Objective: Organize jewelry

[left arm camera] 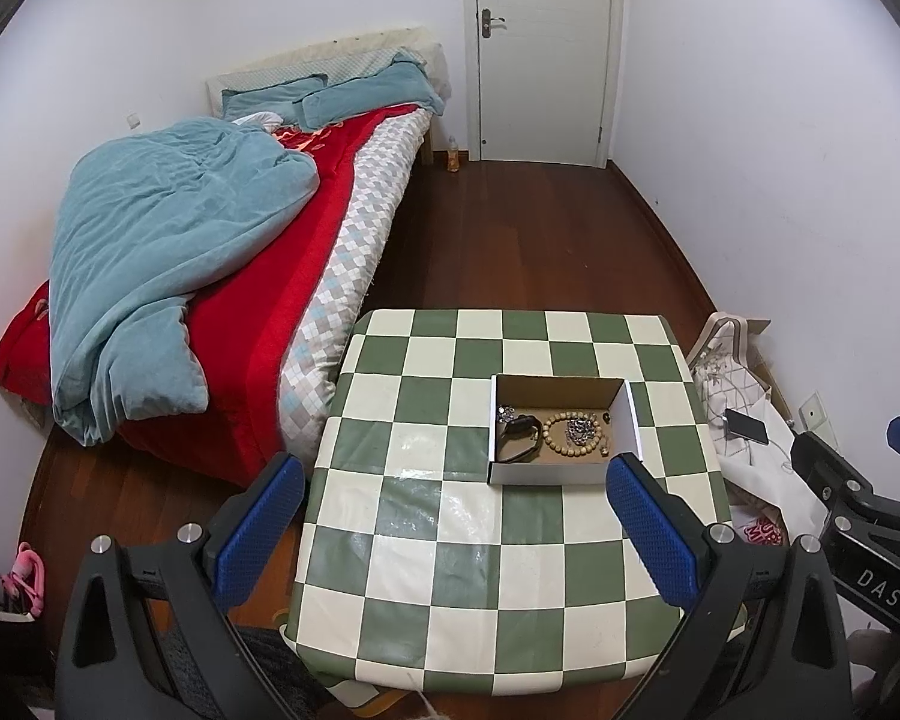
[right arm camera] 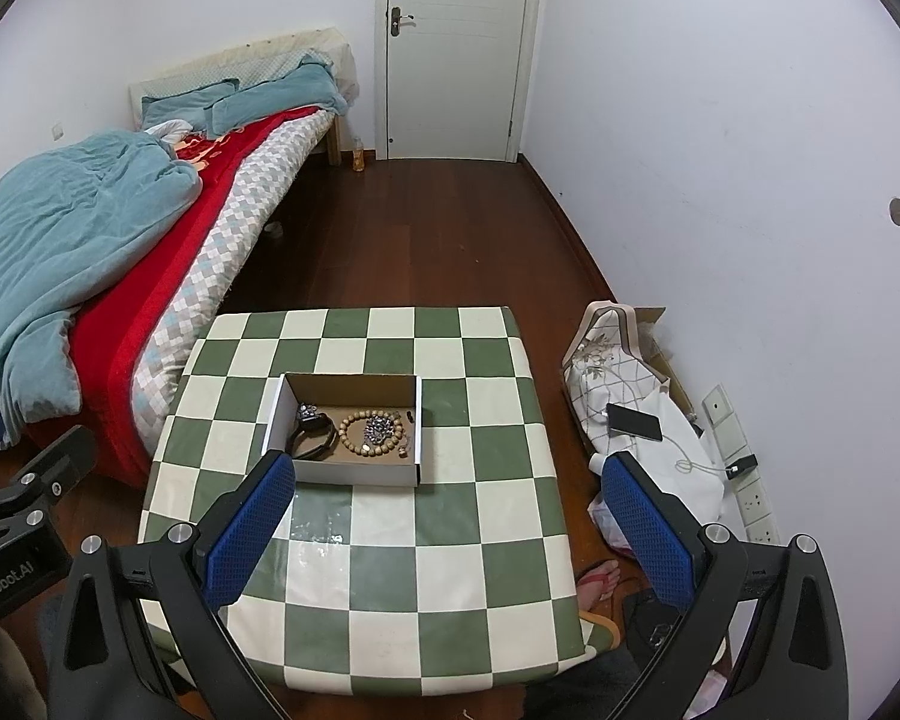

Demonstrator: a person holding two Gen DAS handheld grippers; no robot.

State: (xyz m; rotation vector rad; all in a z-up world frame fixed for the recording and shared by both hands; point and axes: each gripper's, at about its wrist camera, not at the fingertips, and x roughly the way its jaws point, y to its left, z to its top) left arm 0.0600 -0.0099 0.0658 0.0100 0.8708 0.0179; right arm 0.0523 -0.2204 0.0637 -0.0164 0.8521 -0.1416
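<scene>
An open cardboard box [left arm camera: 633,420] [right arm camera: 279,411] stands on the green-and-white checked table [left arm camera: 450,570] [right arm camera: 498,516]. Inside lie a wooden bead bracelet [left arm camera: 555,438] [right arm camera: 354,441], a silver chain [left arm camera: 579,429] [right arm camera: 378,427], a black watch [left arm camera: 519,432] [right arm camera: 313,431] and small pieces. My left gripper [left arm camera: 453,495] is open and empty, held above the table's near side, short of the box. My right gripper [right arm camera: 447,492] is open and empty, above the table's right half, its left finger [right arm camera: 252,525] near the box's front corner. The right gripper also shows in the left wrist view [left arm camera: 846,450].
A bed [left arm camera: 222,276] with a teal duvet stands left of the table. A white bag with a phone [right arm camera: 633,422] on it lies on the floor at the right, by wall sockets [right arm camera: 750,492]. A closed door [left arm camera: 543,48] is at the far wall. Wooden floor surrounds the table.
</scene>
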